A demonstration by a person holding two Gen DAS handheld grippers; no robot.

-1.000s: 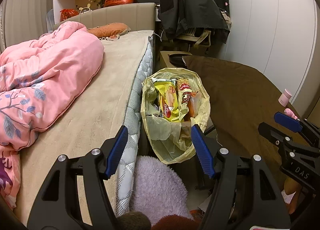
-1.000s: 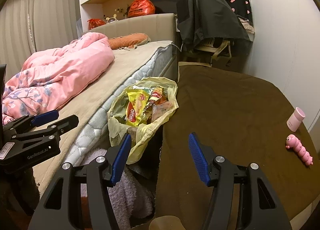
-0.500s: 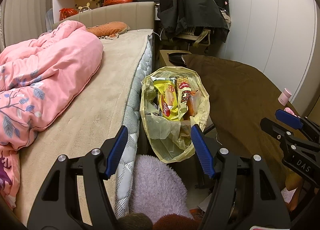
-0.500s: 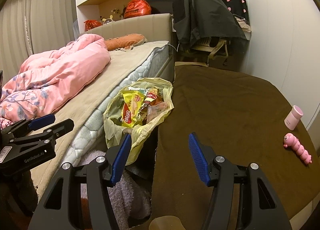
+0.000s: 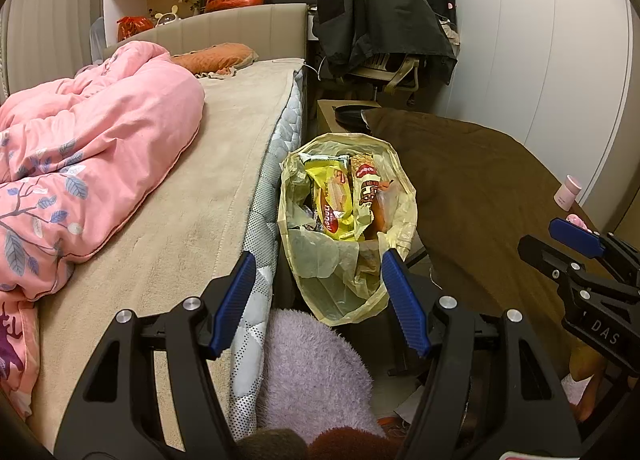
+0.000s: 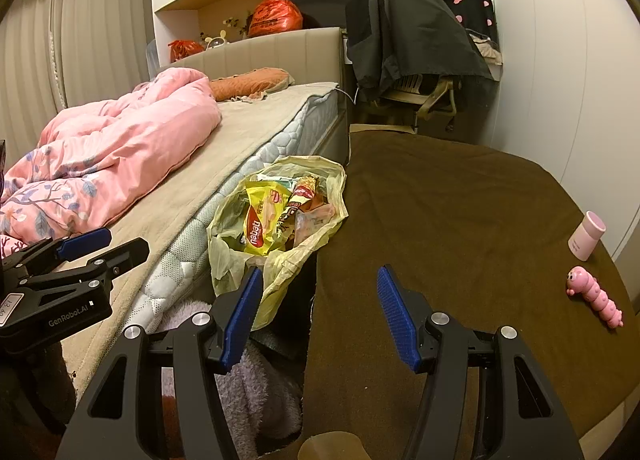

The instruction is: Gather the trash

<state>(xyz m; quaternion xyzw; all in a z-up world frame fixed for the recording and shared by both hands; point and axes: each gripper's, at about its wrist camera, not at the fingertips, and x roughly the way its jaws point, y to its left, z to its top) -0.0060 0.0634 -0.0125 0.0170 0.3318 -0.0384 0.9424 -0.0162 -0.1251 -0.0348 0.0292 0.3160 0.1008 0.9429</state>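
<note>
A pale yellow trash bag (image 5: 340,268) stands open between the bed and the brown table, and also shows in the right wrist view (image 6: 228,260). It holds snack wrappers, among them a yellow one (image 5: 330,204) (image 6: 260,224) and a red-and-tan one (image 5: 366,192). My left gripper (image 5: 318,300) is open and empty, just short of the bag. My right gripper (image 6: 320,312) is open and empty, over the table's left edge beside the bag. Each gripper shows in the other's view, the right one (image 5: 576,244) and the left one (image 6: 84,252).
A bed (image 5: 192,220) with a pink duvet (image 5: 80,164) lies left. A brown-covered table (image 6: 460,240) on the right bears a pink cup (image 6: 586,236) and a pink caterpillar toy (image 6: 594,296). A lilac fluffy thing (image 5: 316,372) sits below the bag. A jacket-draped chair (image 6: 412,52) stands behind.
Both views have shifted slightly; the right gripper has drifted a little rightward and the bag sits further left in its view. Both grippers stay open and empty.
</note>
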